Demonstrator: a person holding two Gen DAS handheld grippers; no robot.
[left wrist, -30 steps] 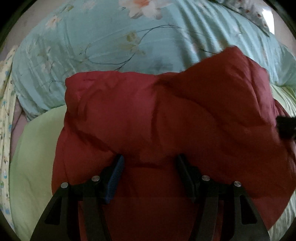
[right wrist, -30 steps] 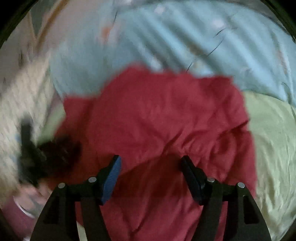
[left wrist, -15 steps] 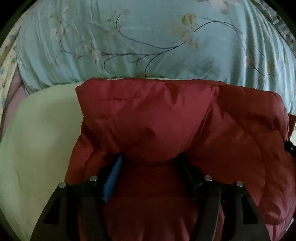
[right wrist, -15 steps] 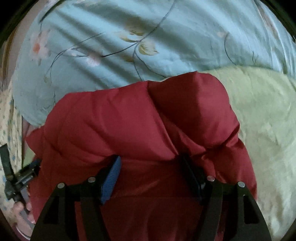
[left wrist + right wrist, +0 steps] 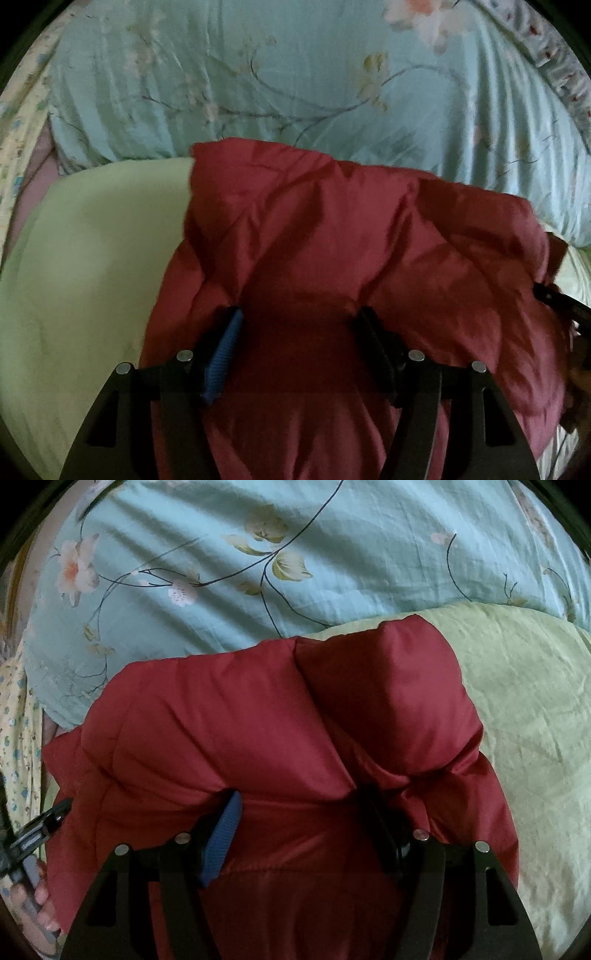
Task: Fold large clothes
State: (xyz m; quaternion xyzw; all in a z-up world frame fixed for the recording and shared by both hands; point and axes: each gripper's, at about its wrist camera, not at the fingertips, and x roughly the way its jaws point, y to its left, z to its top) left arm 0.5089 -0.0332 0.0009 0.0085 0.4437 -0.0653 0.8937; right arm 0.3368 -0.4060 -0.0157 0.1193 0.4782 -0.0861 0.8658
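A puffy dark red jacket point(image 5: 351, 240) lies bunched on a pale green blanket point(image 5: 92, 258). It fills the lower half of both wrist views; in the right wrist view it shows as a thick padded bundle point(image 5: 258, 731). My left gripper point(image 5: 299, 325) has its jaws set wide apart with a thick fold of the jacket wedged between them. My right gripper point(image 5: 299, 808) holds another thick fold the same way. The fingertips of both are sunk in the fabric. The other gripper shows at each view's edge, the right one at the right point(image 5: 561, 306) and the left one at the left point(image 5: 40, 823).
A light blue quilt with a flower print point(image 5: 295, 554) lies bunched behind the jacket, also in the left wrist view point(image 5: 295, 74). The green blanket point(image 5: 528, 709) spreads to the right. A yellow flowered sheet point(image 5: 18, 746) runs along the left edge.
Both grippers have carried the jacket forward toward the blue quilt and lowered it. The folded bundle now lies flatter on the green blanket. The grips have not changed.
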